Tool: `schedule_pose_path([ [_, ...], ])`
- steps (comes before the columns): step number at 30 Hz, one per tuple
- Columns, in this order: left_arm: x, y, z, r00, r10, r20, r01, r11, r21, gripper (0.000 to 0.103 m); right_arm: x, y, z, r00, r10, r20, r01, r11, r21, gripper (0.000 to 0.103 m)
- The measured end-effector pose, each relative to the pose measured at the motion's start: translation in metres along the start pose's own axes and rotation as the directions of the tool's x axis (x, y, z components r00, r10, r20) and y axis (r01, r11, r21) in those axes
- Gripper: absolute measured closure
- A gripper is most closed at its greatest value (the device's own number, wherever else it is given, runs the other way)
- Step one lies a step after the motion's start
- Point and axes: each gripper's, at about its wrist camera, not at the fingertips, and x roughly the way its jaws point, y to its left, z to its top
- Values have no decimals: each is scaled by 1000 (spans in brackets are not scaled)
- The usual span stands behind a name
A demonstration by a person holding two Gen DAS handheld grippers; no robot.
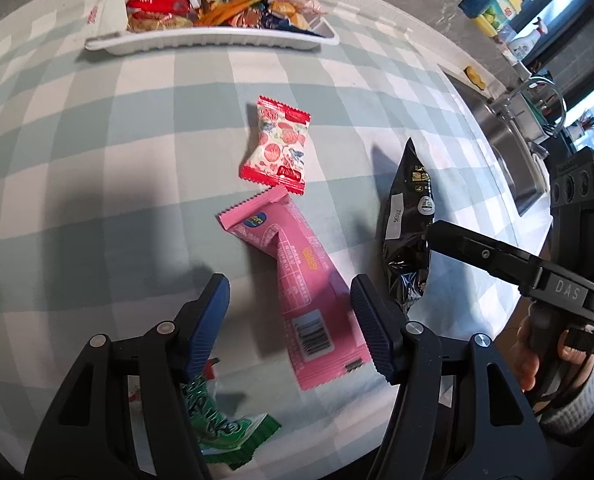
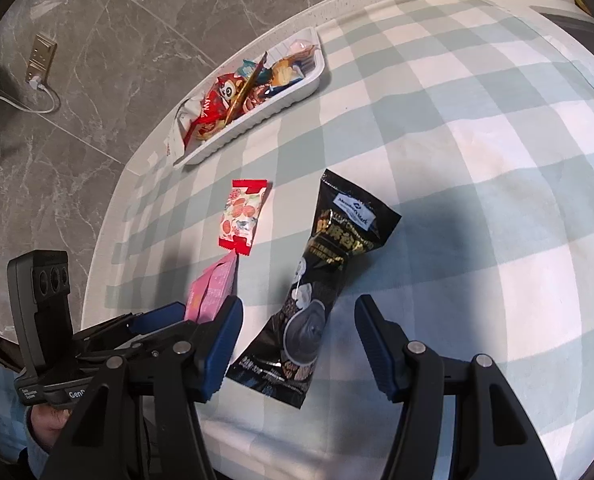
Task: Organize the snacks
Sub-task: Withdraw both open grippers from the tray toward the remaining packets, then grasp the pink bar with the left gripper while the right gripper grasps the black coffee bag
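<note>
left hand-held gripper (image 1: 291, 324) is hanging wide open over the pink packet (image 1: 297, 284) on the worktop (image 1: 97, 152); right hand-held gripper (image 2: 299, 336) is gaping wide around the black pouch (image 2: 317, 280). risk: slick flat wrappers sliding out, or the two colliding side by side. farther off, red-white packet (image 1: 277, 144), then the crowded white tray (image 1: 217, 42) is inviting spillover.

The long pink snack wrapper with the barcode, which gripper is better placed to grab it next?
Left. The left gripper is open with the long pink snack wrapper lying between its blue fingers. The right gripper is open around the black snack pouch instead.
</note>
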Motion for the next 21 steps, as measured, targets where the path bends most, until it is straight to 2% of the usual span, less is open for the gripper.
schedule_pose_path([
  [8,20,-7,3,999,6,-37,-6,1000,-6,42,12,-1,4,999,-15,-28,15,1000,14,41],
  [17,25,-13,9,999,21,-31,-22,1000,-3,41,19,-7,10,999,8,-42,-6,999,53,42],
  [21,26,-16,10,999,30,-24,-30,999,13,41,21,-8,12,999,8,-45,-6,998,55,52],
])
